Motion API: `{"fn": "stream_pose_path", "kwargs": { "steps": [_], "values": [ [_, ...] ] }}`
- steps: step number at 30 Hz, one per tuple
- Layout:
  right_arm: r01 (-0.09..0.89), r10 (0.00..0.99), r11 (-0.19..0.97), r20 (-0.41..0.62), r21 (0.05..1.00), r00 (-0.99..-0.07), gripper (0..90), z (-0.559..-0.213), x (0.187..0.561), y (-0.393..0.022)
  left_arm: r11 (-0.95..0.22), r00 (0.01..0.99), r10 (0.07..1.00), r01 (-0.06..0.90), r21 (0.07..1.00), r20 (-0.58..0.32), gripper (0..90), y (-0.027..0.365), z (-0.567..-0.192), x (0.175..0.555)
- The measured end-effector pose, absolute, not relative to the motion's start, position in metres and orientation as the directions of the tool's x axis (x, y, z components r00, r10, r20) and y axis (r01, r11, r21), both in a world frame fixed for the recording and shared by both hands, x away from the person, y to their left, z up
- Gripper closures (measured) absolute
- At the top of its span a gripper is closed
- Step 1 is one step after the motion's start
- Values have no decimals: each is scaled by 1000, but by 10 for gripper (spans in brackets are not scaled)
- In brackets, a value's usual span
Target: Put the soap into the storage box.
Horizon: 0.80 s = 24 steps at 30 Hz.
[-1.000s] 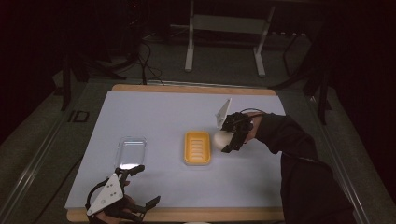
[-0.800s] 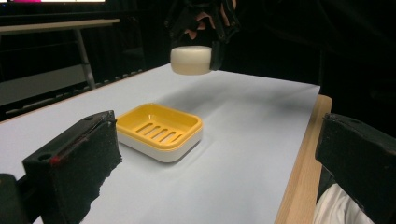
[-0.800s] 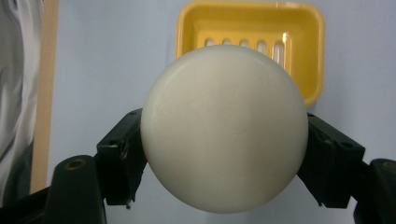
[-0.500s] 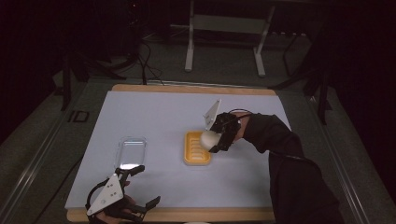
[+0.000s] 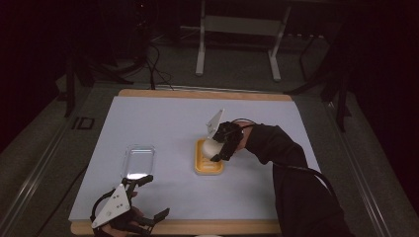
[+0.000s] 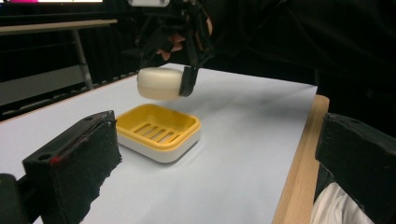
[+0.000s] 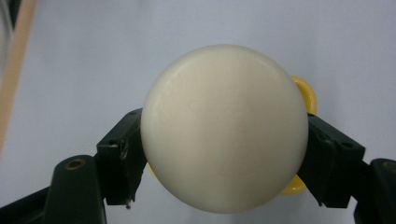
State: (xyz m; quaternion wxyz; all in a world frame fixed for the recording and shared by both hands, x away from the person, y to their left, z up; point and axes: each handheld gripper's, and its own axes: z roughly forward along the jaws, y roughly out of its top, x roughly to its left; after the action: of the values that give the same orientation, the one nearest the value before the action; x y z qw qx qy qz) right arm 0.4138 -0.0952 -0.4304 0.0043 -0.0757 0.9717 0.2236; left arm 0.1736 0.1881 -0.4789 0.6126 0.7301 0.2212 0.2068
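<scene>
Gripping the cream soap bar [image 7: 224, 128] from two opposite sides, the fingers [image 7: 119, 154] of the right gripper [image 5: 216, 150] are clenched on it, one black pad on each side. The bar hangs in the air just above the yellow soap dish [image 6: 158, 130], not touching it. In the left gripper view it lies flat, its long axis about level and its broad faces up and down; in the right gripper view its rounded end faces the camera.

The right gripper tilts down toward the dish, with its grey plate [image 5: 215, 122] raised behind. The dark sleeve [image 5: 276, 148] reaches in from the right.

The left gripper [image 5: 148, 197] rests at the near left edge, its fingers [image 6: 74, 172] released, wide apart and with nothing between them. A clear lid [image 5: 138, 160] lies flat just ahead of it, well apart from the dish.

The dish stands upright near the middle of the pale tabletop [image 5: 163, 118], which has a wooden rim [image 6: 299, 163]. The room beyond is dark, with a metal frame stand [image 5: 237, 44] and cables [image 5: 153, 59] on the floor.
</scene>
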Motion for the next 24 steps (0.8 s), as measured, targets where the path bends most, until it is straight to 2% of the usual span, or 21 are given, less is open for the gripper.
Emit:
{"fn": "stream_pose_path", "kwargs": {
  "steps": [6, 24],
  "values": [
    [-99, -97, 902, -26, 420, -995, 252, -445, 421, -90, -154, 817, 576, 71, 985, 32, 0, 188, -479, 174],
    [-76, -55, 940, -74, 332, -996, 251, -487, 428, -78, -152, 820, 572, 68, 986, 32, 1, 188, -479, 174]
  ]
}}
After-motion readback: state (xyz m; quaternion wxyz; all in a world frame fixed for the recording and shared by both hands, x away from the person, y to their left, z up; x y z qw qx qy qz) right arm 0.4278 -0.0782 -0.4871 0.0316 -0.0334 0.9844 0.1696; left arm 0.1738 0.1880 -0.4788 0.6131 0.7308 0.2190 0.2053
